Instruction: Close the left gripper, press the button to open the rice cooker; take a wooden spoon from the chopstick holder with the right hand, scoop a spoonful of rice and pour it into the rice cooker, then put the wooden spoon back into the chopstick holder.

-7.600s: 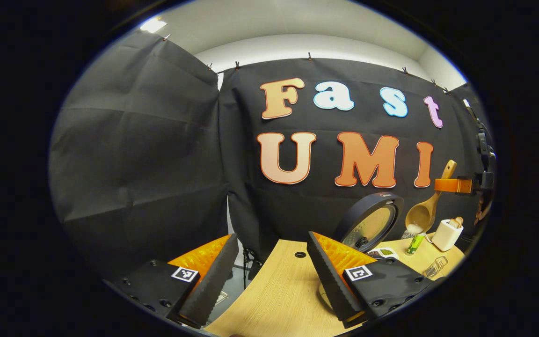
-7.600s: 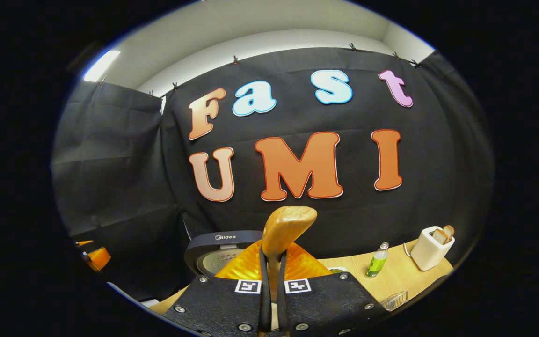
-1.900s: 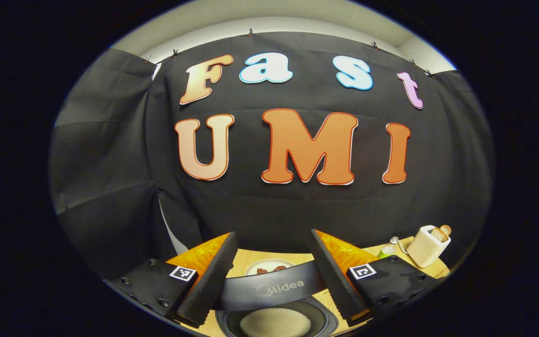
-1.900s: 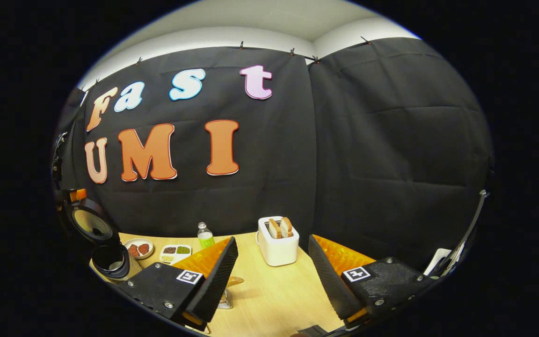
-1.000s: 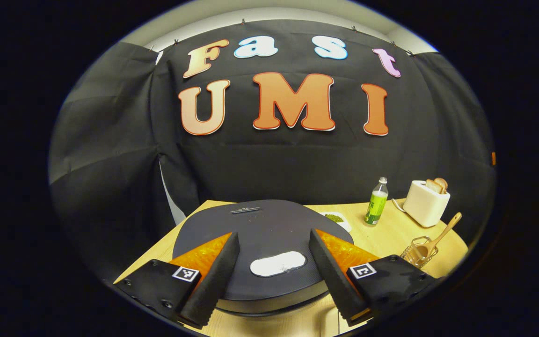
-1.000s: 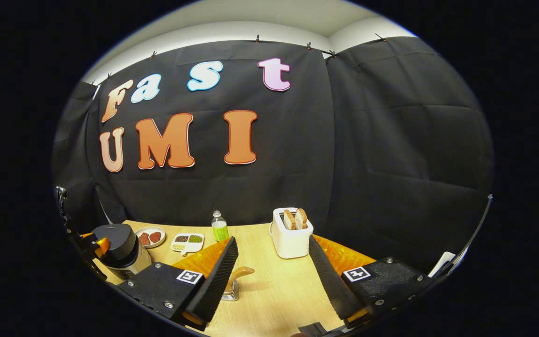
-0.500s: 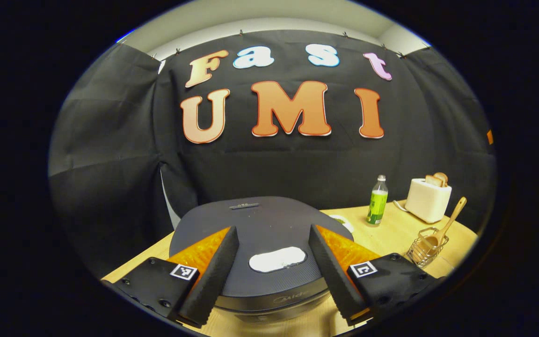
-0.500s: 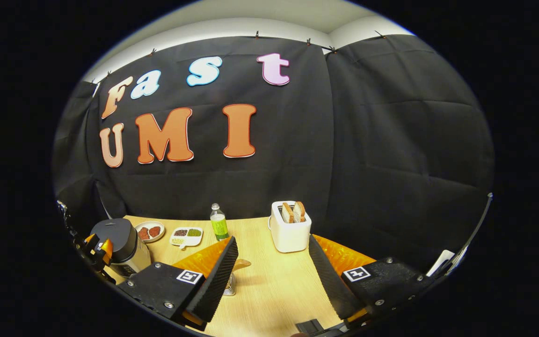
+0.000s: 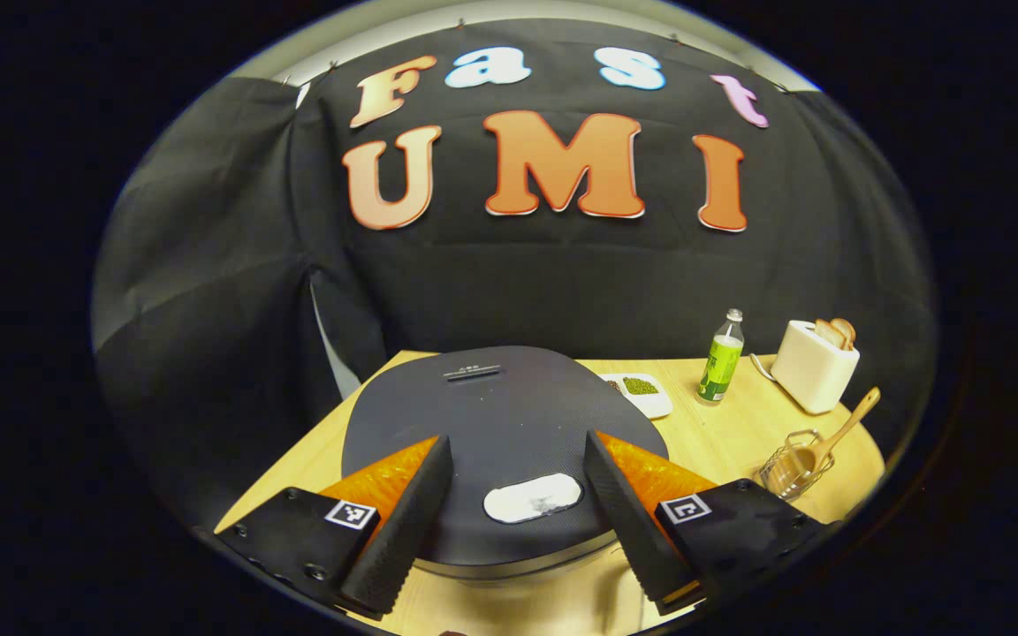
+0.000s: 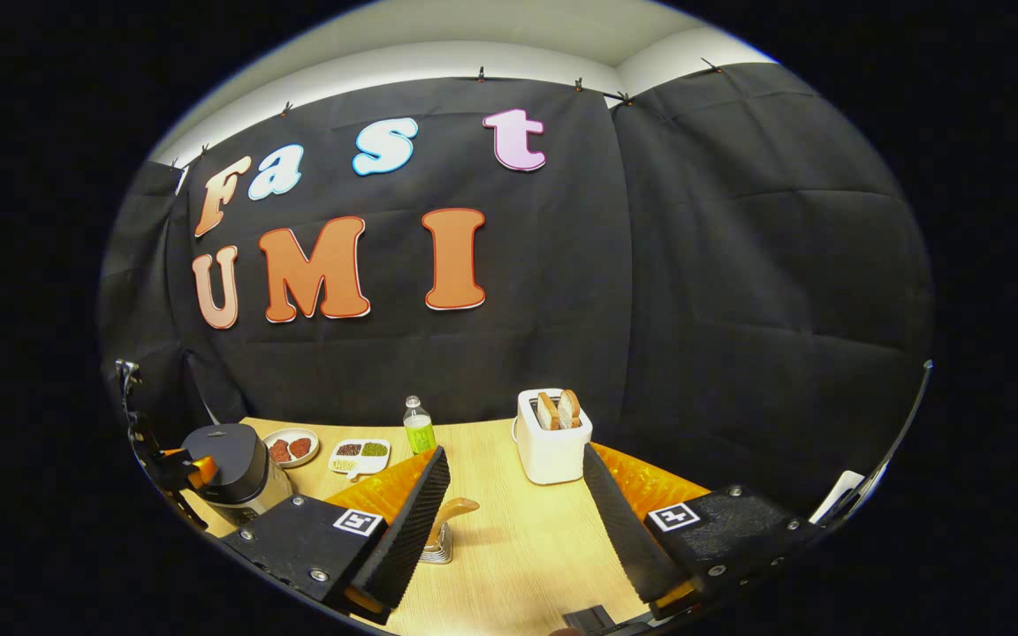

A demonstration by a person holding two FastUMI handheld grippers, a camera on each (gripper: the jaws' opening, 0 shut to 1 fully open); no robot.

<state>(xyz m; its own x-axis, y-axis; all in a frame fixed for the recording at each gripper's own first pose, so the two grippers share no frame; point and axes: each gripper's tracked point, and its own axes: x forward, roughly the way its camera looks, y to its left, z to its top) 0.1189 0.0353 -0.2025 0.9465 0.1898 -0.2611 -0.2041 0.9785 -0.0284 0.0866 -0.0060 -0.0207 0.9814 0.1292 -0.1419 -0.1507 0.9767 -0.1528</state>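
Here, the left gripper hangs wide open and empty over the closed lid of the rice cooker. The right gripper, equally spread, holds nothing. The wooden spoon stands in the chopstick holder on the pale wooden table, near a toaster and bottle. Black cloth walls the booth.

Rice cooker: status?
Left tongs open over rice cooker, lid down. Right tongs open, empty. Wooden spoon in chopstick holder. Nothing blocking.
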